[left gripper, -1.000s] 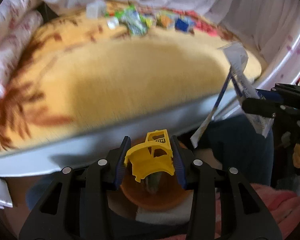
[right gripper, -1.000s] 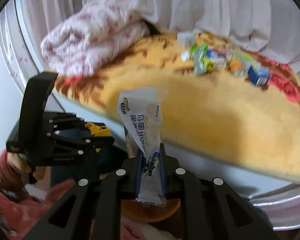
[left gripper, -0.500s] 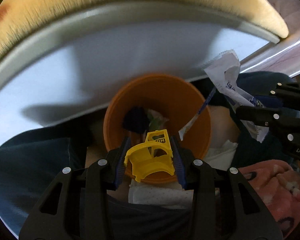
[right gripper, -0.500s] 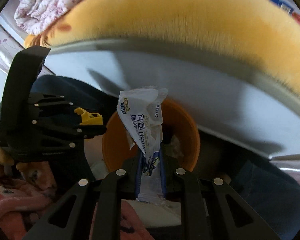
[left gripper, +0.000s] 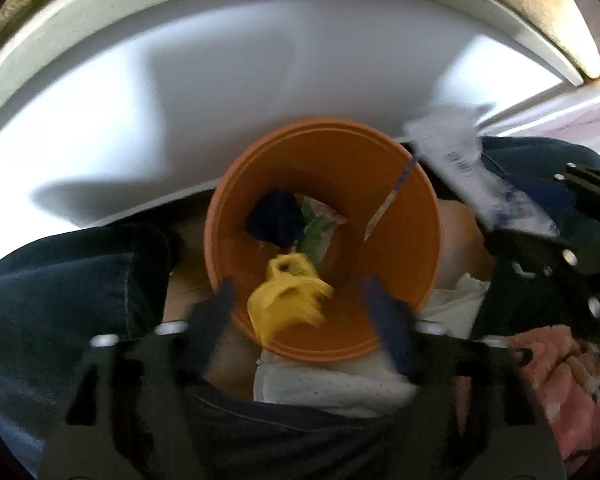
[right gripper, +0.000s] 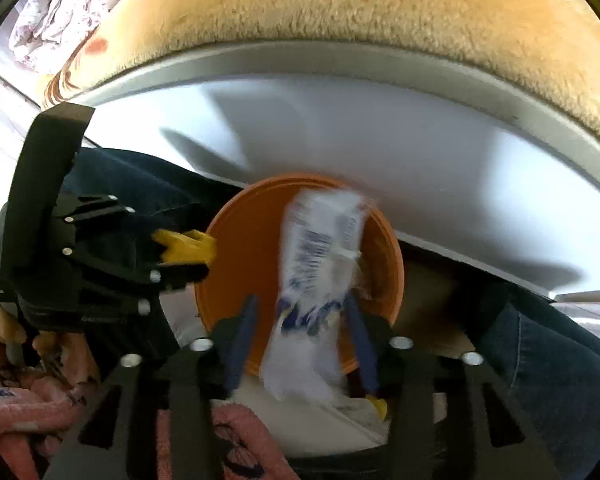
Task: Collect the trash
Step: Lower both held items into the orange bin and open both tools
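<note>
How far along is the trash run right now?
Done: the orange bin already holds dark and green scraps. In hand: both tongs are open over it, the left tongs dropping the yellow plastic piece, the right tongs releasing the white wrapper. Left: neither piece has settled inside yet; any other litter is out of view.

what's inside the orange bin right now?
Left wrist view: the orange bin holds a dark blue crumpled item and a white-green wrapper. The yellow plastic piece, just freed from the left gripper, covers the bottom nearest the camera.
</note>
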The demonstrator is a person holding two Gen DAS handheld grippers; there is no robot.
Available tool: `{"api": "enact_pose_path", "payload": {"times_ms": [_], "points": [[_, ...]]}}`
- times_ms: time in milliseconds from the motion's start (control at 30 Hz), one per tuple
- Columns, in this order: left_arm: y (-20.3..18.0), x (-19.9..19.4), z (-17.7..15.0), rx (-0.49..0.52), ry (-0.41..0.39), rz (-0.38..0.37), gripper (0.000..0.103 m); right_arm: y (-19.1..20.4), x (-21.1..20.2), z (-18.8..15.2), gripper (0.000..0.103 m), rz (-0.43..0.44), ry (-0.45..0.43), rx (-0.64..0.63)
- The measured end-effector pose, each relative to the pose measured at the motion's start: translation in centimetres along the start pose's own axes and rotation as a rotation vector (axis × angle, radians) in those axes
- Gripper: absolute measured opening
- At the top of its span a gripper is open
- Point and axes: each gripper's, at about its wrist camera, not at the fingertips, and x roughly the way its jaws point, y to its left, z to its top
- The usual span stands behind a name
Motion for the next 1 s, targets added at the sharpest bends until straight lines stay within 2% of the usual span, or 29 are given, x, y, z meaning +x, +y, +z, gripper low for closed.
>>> {"api": "enact_pose_path", "payload": {"times_ms": [33, 67, 1000], "points": [[0.0, -0.2, 0.0, -0.002, -0.010, 0.008, 0.078, -0.1, -0.2, 0.1, 0.068, -0.001, -0.004, 0.005], [0.0, -0.3, 0.1, 0.000, -0.012, 0.007, 0.078, -0.1, -0.4, 0.1, 0.068, -0.003, -0.012, 0.009], [0.1, -1.7, -0.2, -0.003, -0.059, 0.015, 0.078, -1.1, -2.9, -0.4, 0.070, -0.009, -0.067, 0.025]]}}
